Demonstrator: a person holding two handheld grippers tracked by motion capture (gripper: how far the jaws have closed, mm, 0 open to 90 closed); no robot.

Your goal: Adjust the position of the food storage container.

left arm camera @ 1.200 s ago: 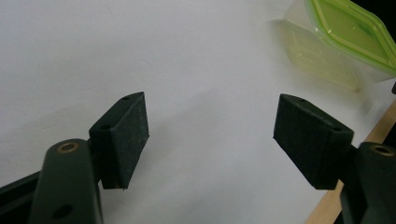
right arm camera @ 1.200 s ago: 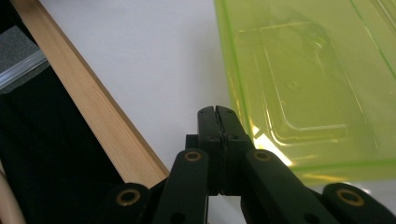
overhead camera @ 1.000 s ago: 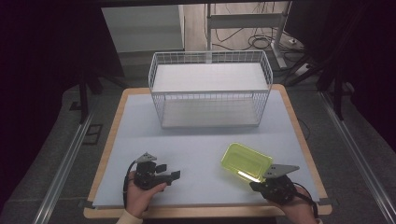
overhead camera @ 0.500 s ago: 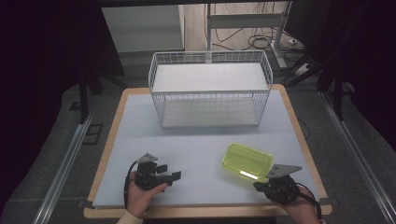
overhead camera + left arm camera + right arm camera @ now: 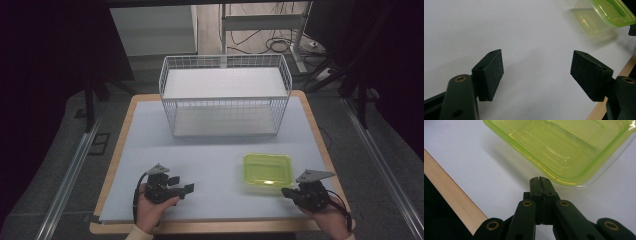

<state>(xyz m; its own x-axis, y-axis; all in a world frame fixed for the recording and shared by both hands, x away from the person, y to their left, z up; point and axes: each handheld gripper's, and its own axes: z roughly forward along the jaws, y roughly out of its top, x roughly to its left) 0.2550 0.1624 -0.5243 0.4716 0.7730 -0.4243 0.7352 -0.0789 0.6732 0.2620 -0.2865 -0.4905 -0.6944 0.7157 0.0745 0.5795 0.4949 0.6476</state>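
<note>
A yellow-green see-through container point(image 5: 267, 169) lies open side up on the pale mat, right of the middle. My right gripper point(image 5: 286, 192) sits at its near right corner, jaws shut with nothing between them. In the right gripper view the closed tips point(image 5: 539, 179) reach right up to the container's rim point(image 5: 564, 147); whether they touch it I cannot tell. My left gripper point(image 5: 182, 185) rests near the front left of the mat, open. In the left gripper view its pads point(image 5: 491, 72) stand wide apart over bare mat, with the container point(image 5: 609, 10) far off at the upper right.
A white wire basket point(image 5: 225, 95) stands at the back of the table, its open front facing me. The wooden table edge point(image 5: 210, 227) runs along the front, close under both hands. Metal rails flank the table on the floor.
The container has turned from a skewed angle to lie square with the table. My right gripper has shifted a little to the right, still shut. The left gripper has kept still.
</note>
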